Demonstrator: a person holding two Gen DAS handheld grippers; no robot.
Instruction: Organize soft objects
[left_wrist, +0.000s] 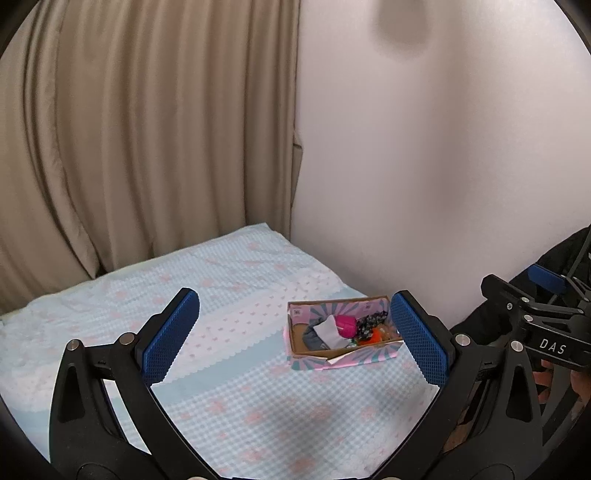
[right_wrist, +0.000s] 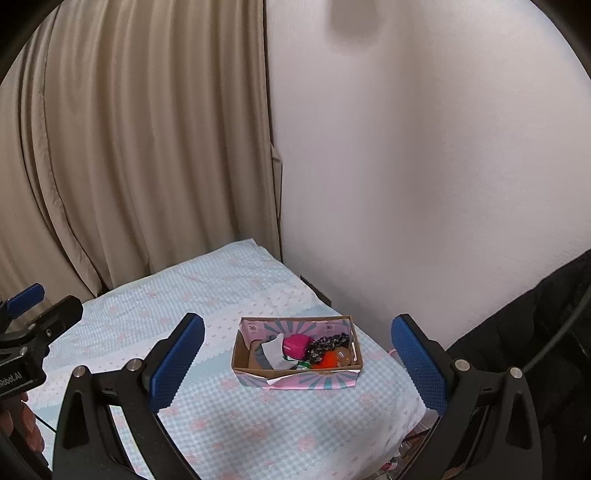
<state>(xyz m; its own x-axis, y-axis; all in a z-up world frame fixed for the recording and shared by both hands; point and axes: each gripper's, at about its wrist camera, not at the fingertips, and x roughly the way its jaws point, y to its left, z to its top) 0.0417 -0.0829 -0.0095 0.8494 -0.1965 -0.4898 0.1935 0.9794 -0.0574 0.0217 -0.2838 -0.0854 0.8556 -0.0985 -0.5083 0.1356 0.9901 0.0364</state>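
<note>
A small cardboard box (left_wrist: 314, 352) with pink and teal sides sits on the bed, near its right edge; it also shows in the right wrist view (right_wrist: 295, 380). Inside lie soft items: a magenta pouch (left_wrist: 346, 325) (right_wrist: 294, 345), a white and grey cloth (left_wrist: 327, 330) (right_wrist: 271, 352), a dark patterned fabric piece (left_wrist: 371, 321) (right_wrist: 327, 345) and an orange plush (left_wrist: 375, 336) (right_wrist: 328, 359). My left gripper (left_wrist: 295, 338) is open and empty, held back from the box. My right gripper (right_wrist: 297, 360) is open and empty, also short of the box.
The bed (left_wrist: 229, 398) (right_wrist: 221, 413) has a light blue and pink checked cover. Beige curtains (left_wrist: 147, 129) hang behind it and a white wall (left_wrist: 443, 166) runs along its right side. A dark garment (right_wrist: 535, 332) lies at the right.
</note>
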